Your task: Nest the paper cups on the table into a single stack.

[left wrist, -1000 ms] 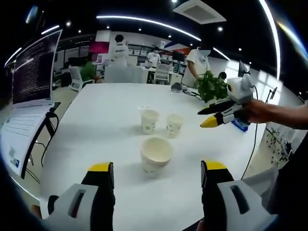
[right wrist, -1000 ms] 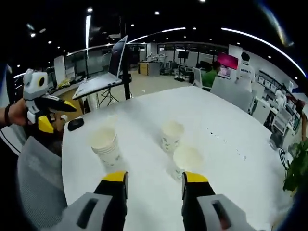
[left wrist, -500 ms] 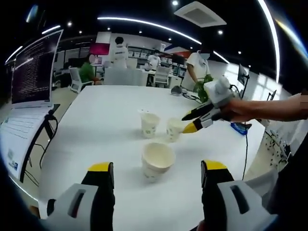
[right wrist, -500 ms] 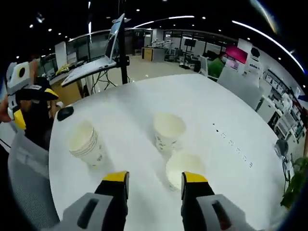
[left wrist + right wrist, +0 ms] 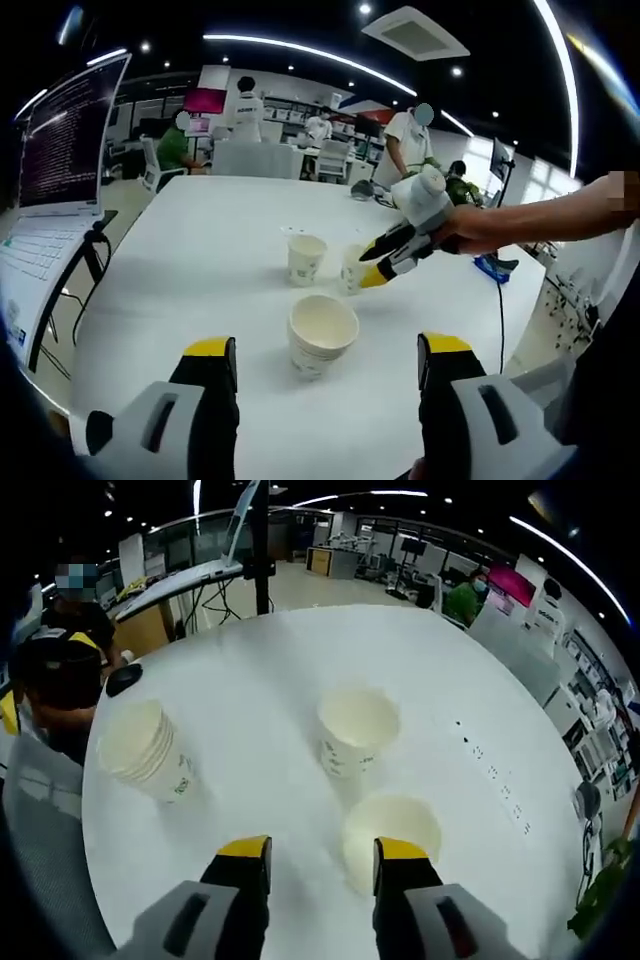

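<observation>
The right gripper (image 5: 310,850) hung over a single cup (image 5: 390,838), jaws parted and empty; the left gripper (image 5: 322,350) was open too, facing the cup stack (image 5: 322,332) on the counter (image 5: 200,240).

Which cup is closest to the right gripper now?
The single cup right at the right gripper tips; the other single cup and the stack stand farther off.

Three groups of white paper cups stand upright, mouths open, on the white table (image 5: 300,660).

Stack of cups (image 5: 145,752) (image 5: 321,335): several nested, ribbed rims showing, small printed mark low on the side; at 9 o'clock in the right gripper view.

Middle cup (image 5: 357,731) (image 5: 305,259): single, printed side, near centre.

Near cup (image 5: 390,835) (image 5: 352,268): single, at 6 o'clock, just beside the middle cup.
</observation>
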`<state>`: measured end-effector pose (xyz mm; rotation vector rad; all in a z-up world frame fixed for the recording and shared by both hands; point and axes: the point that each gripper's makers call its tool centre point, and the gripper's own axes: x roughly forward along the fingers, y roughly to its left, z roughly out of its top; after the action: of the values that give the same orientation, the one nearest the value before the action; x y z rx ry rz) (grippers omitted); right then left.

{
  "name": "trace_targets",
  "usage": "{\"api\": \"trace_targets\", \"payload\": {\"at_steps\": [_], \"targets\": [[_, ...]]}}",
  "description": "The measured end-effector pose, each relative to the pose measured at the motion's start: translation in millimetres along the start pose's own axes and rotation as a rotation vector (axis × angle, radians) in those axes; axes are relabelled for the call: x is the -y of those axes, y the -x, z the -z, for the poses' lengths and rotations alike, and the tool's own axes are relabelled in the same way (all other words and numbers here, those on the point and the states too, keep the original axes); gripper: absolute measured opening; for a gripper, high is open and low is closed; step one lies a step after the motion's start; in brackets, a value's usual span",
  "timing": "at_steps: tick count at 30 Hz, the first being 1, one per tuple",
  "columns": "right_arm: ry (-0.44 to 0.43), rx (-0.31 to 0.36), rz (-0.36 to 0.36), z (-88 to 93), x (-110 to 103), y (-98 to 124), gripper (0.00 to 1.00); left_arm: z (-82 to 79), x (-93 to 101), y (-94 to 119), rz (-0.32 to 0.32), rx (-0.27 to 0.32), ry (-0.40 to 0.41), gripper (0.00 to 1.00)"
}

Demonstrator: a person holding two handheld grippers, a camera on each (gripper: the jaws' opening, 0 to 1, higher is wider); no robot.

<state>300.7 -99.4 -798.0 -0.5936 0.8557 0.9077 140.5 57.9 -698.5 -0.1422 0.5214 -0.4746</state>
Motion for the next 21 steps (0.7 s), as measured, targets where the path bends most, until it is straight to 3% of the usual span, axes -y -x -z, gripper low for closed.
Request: {"api": "trace_targets", "payload": {"at_steps": [4, 9, 13, 18, 21], "targets": [[-0.01, -0.023, 0.001, -0.1, 5.7, -14.5, 0.34, 0.0, -2.9, -0.8, 0.005, 0.002, 0.009, 0.71], [-0.042, -0.041, 0.005, 5.5, 9.0, -16.7, 0.23, 0.2, -2.2, -2.8, 0.016, -0.009, 0.0, 0.71], [-0.019, -0.084, -0.001, 11.1, 9.5, -24.1, 0.19, -0.6, -5.7, -2.9, 0.015, -0.007, 0.007, 0.71], [0.008, -0.104, 0.016, 12.8, 15.6, -30.1, 0.02, 1.5, -15.4, -4.9, 0.012, -0.013, 0.011, 0.71], [-0.001, -0.105, 0.007, 13.6, 18.4, -31.6, 0.0, 1.3, -17.2, -4.5, 0.009, -0.01, 0.018, 0.71]]}}
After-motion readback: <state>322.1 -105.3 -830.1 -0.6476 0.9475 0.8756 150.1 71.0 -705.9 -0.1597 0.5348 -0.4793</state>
